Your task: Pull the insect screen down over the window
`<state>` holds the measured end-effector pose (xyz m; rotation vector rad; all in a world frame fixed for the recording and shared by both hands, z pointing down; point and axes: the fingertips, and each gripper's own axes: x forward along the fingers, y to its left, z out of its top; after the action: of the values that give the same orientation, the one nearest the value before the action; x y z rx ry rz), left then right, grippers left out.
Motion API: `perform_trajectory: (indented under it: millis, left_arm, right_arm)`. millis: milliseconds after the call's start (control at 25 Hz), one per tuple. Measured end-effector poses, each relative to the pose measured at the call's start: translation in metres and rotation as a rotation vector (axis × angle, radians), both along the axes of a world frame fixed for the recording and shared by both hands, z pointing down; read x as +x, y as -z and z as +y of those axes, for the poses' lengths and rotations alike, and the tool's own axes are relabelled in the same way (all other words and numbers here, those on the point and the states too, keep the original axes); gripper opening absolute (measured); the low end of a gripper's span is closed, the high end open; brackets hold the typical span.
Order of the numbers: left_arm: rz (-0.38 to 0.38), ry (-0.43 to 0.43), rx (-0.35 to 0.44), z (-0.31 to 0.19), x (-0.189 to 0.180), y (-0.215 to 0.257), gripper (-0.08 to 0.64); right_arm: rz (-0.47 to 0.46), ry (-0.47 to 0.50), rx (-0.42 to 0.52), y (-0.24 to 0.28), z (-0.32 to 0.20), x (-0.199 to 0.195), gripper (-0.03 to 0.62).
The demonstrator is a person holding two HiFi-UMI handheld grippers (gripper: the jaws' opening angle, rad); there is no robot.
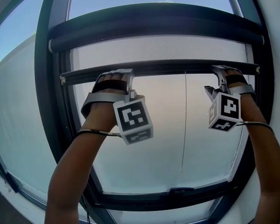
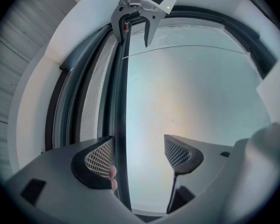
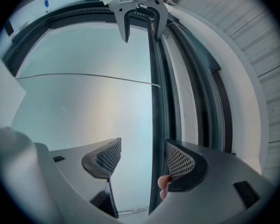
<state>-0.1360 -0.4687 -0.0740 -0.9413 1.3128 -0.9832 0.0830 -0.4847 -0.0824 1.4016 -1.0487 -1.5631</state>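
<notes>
Two grippers up on the pull bar (image 1: 168, 68), one toward each end, and neither is actually clamped. On the left, the left gripper (image 2: 139, 154) has its jaws wide apart; the bar runs between them and sits against the outer pad only, with clear space to the other pad. Just a short strip of the insect screen (image 1: 154, 48) shows under the cassette (image 1: 154, 24), so the bar is high and most of the glass (image 1: 149, 148) below is uncovered. The thin cord (image 1: 184, 125) hangs free near the middle. Over on the right, the right gripper (image 3: 141, 158) mirrors it: jaws spread, the bar touching its outer pad, nothing pinched. My worry is that the bar slides off an open jaw once I drag down, and the screen may snap back up. If I pull harder on one side, the bar could tilt and bind in the frame.
</notes>
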Motion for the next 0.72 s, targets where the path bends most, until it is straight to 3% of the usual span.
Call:
perform_trajectory:
  millis: [400,600,720]
  left_arm:
    - [0.030,-0.006,-0.081,0.001,0.003,-0.042,0.322]
    - [0.105,-0.075,-0.147,0.006,0.005,-0.066,0.322]
    - [0.084,-0.039,-0.162,0.005,0.001,-0.078,0.322]
  right_arm:
    - [0.003,-0.038,-0.112,-0.041,0.003,0.003,0.276]
    - [0.022,-0.035,-0.154,-0.069,0.004,0.003,0.276]
    - [0.026,-0.027,-0.176,-0.079,0.004,0.000,0.276]
